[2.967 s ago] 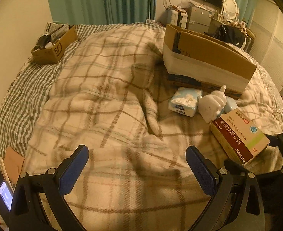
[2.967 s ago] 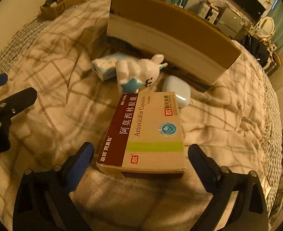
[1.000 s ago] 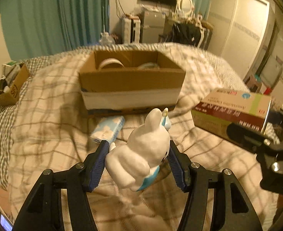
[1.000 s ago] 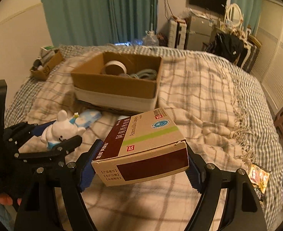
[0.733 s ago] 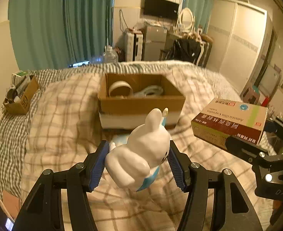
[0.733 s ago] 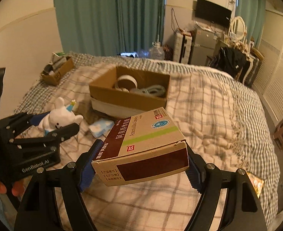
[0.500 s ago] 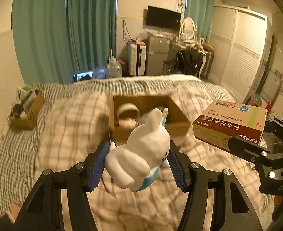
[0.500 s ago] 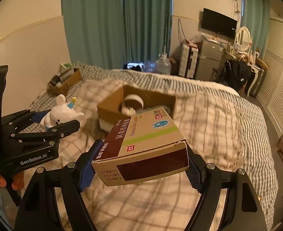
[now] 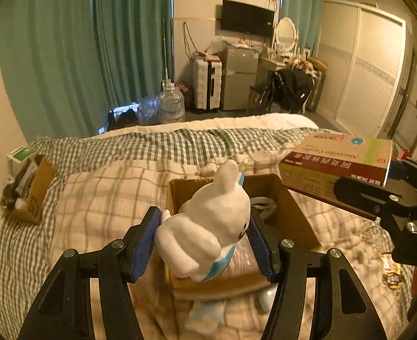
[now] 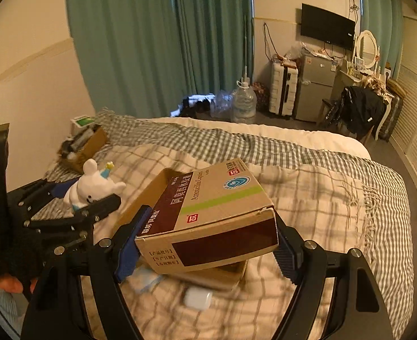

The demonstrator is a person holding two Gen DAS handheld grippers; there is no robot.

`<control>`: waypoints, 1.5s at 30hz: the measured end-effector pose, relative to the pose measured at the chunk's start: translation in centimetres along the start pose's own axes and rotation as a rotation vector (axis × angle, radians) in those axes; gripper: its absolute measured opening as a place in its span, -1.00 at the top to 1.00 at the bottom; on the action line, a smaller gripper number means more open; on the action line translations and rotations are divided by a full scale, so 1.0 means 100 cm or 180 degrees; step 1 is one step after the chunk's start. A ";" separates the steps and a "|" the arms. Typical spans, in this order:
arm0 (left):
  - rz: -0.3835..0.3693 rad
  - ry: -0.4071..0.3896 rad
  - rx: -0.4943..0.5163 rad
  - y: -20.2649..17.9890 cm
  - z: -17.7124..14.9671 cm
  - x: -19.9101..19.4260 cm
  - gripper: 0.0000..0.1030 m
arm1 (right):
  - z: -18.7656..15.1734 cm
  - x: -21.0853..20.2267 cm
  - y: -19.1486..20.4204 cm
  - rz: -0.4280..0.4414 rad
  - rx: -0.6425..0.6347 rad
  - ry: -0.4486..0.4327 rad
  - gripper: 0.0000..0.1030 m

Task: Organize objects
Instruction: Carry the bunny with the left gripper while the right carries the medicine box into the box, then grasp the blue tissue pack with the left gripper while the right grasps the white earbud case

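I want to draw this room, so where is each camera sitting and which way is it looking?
Left wrist: sits on the left gripper, facing across the bed to the curtains; its fingers clamp the white bunny.
Right wrist: sits on the right gripper, facing likewise; its fingers clamp the medicine box.
Both show the bunny, medicine box, cardboard box and each other's gripper.

White rabbit figurine (image 9: 208,226) with blue bib, maroon-and-tan medicine box (image 10: 208,215) with green stripe, beige plaid blanket (image 9: 100,195), teal curtains (image 9: 89,42)
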State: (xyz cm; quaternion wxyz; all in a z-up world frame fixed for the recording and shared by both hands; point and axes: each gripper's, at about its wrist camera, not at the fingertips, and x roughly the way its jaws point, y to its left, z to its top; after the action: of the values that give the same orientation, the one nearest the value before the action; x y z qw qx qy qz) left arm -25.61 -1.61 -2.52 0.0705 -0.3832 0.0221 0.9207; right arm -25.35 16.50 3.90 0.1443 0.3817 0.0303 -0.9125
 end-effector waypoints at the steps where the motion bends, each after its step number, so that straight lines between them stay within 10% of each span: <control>1: 0.0007 0.0025 0.0011 -0.001 0.002 0.010 -0.20 | 0.003 0.010 -0.002 -0.0032 0.0001 0.0019 -0.51; 16: -0.0104 0.0476 0.0166 -0.003 -0.017 0.118 -0.20 | -0.010 0.126 -0.038 0.0026 0.0270 0.0343 -0.52; 20: -0.0275 0.0558 0.0085 -0.005 -0.016 0.112 -0.65 | -0.009 0.110 -0.041 0.0027 0.0339 0.0253 -0.61; 26: -0.0152 0.0394 0.0061 -0.008 0.001 0.066 -0.82 | 0.009 0.048 -0.043 -0.0080 0.0382 -0.0044 -0.98; 45: 0.0210 -0.0659 0.0115 -0.008 -0.013 -0.199 -1.00 | -0.026 -0.212 0.015 -0.0429 0.0024 -0.0849 -0.99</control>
State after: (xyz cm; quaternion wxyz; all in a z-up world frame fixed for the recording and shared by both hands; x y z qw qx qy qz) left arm -10.68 -3.19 10.68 0.0490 -0.2838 0.0439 0.9566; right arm -8.97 20.57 17.09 0.0841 0.2546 0.0330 -0.9628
